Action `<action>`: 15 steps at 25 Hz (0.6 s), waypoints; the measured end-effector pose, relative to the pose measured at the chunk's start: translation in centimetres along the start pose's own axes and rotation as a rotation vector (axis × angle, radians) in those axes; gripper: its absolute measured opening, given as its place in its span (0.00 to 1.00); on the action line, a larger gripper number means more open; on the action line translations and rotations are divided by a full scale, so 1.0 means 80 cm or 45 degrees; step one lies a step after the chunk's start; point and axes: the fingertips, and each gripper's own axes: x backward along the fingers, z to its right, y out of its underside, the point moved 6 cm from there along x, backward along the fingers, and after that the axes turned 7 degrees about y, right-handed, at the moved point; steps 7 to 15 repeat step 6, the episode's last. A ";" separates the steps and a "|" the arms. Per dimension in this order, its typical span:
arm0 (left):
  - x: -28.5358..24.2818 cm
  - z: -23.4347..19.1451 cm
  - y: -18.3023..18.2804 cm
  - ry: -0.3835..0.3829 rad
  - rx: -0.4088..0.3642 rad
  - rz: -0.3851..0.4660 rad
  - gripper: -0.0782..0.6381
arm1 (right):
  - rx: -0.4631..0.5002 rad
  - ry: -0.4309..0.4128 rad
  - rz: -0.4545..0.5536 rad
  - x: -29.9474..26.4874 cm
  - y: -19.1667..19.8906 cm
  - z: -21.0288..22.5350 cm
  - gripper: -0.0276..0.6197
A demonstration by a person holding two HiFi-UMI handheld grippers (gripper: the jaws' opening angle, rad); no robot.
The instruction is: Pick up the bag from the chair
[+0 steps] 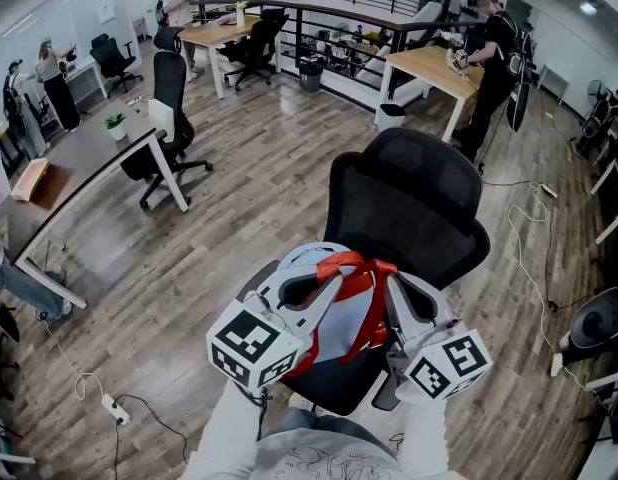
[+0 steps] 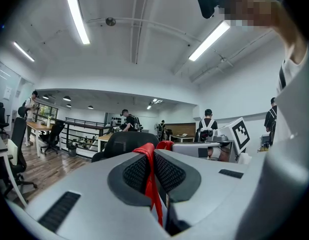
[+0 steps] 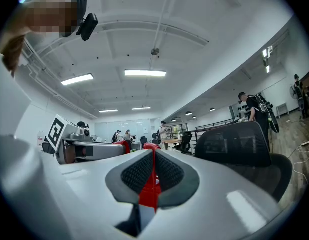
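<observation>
Step in hand is judged to be the lift. The bag (image 1: pixel 341 330) is held by its red handles (image 1: pixel 361 268) over the seat of the black mesh chair (image 1: pixel 414 203), close in front of the person. The left gripper (image 1: pixel 332 280) is closed, its fingers clamped on a red strap (image 2: pixel 151 184) that is seen running down between the pads. The right gripper (image 3: pixel 153 176) is likewise closed on a red strap (image 3: pixel 150 196). Both are held roughly level, with the handles bunched between them. Whether the bag's underside is clear of the seat cannot be told from the head view. The next move is judged to call for both grippers being raised together and evenly, so that the pale bag is not tipped and neither thin strap is let slip. On the wood floor (image 1: pixel 269 188) a power strip (image 1: pixel 114 408) and loose cables (image 1: pixel 534 268) are noted. Counters (image 1: pixel 84 158) and several people (image 1: pixel 494 58) are seen well apart. Nothing is seen in the lift path. Only the chair's backrest stands just beyond the bag.
</observation>
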 end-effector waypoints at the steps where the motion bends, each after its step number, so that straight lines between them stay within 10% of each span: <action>1: -0.002 0.000 -0.002 0.000 -0.001 -0.001 0.13 | 0.000 0.001 -0.001 0.000 -0.002 0.002 0.08; 15: -0.021 -0.002 -0.015 0.004 0.002 0.000 0.13 | -0.002 0.007 -0.003 -0.003 -0.016 0.019 0.08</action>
